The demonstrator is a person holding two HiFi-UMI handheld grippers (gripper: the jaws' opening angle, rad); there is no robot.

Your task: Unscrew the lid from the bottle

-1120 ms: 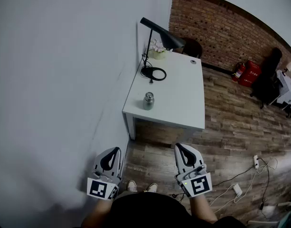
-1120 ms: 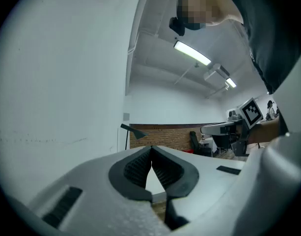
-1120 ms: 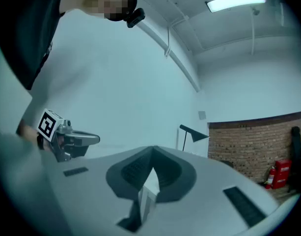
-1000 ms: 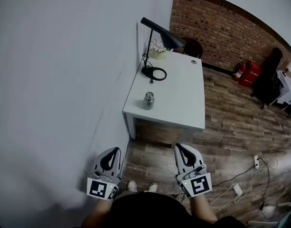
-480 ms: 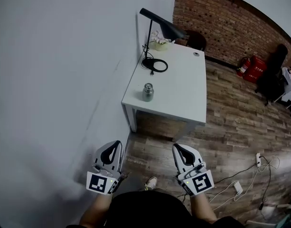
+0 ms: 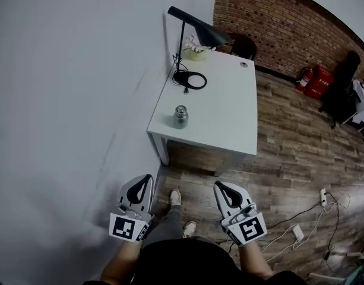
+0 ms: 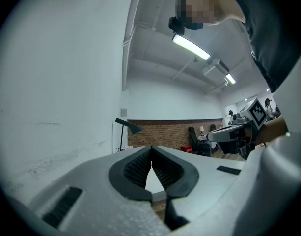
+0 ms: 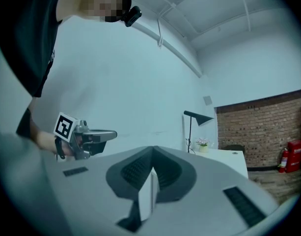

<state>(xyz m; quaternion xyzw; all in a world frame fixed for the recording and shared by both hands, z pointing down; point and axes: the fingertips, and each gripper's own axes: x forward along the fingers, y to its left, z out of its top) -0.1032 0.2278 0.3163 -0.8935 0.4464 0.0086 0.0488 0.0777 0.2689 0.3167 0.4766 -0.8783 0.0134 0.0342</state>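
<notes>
Short of the white table (image 6: 229,111), over the wooden floor (image 6: 288,159), two grippers are held side by side, both pointing toward the table and well apart from it. The left gripper (image 6: 148,178) has its jaws pressed together with nothing between them, and its own view shows the dark pads meeting at the tip (image 7: 151,147). The right gripper (image 6: 218,186) is likewise closed and empty, with its pads meeting (image 8: 152,149). Two shoes (image 6: 176,196) show below them.

On the table, near its front corner on the wall side, one grey metal bottle (image 6: 180,117) stands upright with its lid (image 6: 181,108) on. Farther back along the same side lies one coiled black cable (image 6: 189,79) at the foot of one black desk lamp (image 6: 196,31). At the table's far corner, one small pot (image 6: 198,53) holds pale flowers. Beyond the table are a dark chair (image 6: 244,43) and a brick wall (image 6: 271,22).
</notes>
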